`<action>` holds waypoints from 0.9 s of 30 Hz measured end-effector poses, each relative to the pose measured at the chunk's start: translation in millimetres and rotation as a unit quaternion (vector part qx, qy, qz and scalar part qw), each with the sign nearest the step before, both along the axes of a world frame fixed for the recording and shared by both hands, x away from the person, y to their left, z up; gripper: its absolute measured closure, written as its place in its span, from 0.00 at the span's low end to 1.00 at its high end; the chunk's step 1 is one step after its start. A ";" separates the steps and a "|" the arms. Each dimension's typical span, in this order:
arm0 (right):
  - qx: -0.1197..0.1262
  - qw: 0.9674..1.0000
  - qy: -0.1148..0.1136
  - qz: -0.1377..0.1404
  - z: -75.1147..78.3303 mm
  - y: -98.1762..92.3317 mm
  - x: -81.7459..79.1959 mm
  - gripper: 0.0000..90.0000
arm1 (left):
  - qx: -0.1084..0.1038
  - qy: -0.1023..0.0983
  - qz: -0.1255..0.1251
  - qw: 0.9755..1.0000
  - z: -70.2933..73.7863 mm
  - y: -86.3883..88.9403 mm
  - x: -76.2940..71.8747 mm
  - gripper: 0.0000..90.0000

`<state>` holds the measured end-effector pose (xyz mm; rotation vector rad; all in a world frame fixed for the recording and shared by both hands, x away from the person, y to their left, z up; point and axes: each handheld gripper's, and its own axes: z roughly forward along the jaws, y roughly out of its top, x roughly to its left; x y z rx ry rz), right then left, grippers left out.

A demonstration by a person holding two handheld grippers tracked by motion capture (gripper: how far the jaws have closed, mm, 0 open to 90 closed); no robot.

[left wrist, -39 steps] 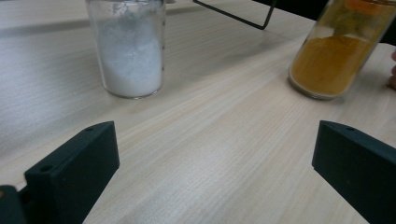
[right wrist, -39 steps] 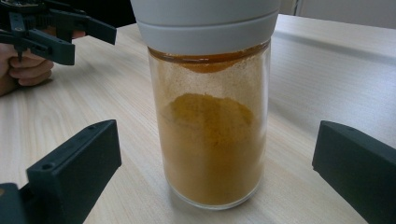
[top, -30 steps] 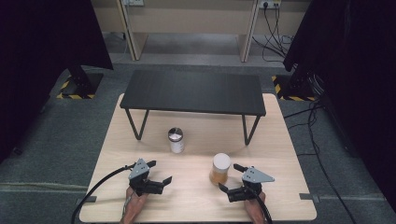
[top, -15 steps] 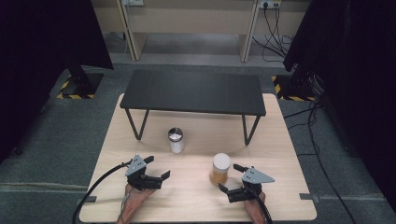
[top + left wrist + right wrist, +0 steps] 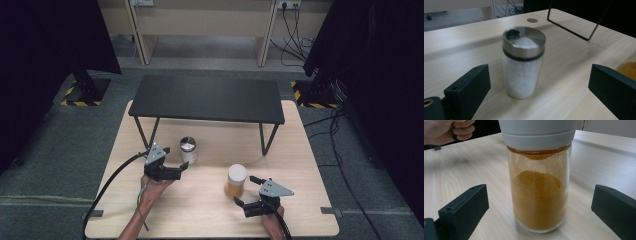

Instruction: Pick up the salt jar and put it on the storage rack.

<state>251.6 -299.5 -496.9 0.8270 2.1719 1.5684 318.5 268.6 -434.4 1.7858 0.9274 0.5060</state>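
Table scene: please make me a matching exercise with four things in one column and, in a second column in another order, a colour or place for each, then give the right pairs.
Column one:
1. jar with the metal lid
2. jar with the white lid
3. black shelf
4. left claw

Column two:
A. stands on thin legs at the far side of the table
B. filled with orange-brown powder
C. open, just near side of the white-filled jar
D. filled with white grains

Right pairs: 1-D, 2-B, 3-A, 4-C
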 end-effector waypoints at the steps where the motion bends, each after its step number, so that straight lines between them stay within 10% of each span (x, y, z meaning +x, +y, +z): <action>1: 0.000 1.000 0.000 0.000 0.0 0.0 0.0 0.01 | 0.001 0.000 0.003 1.000 1.9 -1.0 2.3 0.04; 27: -0.001 1.000 -0.002 0.003 0.0 -0.1 0.2 0.01 | 0.036 0.041 0.024 0.998 9.2 -40.3 57.3 0.09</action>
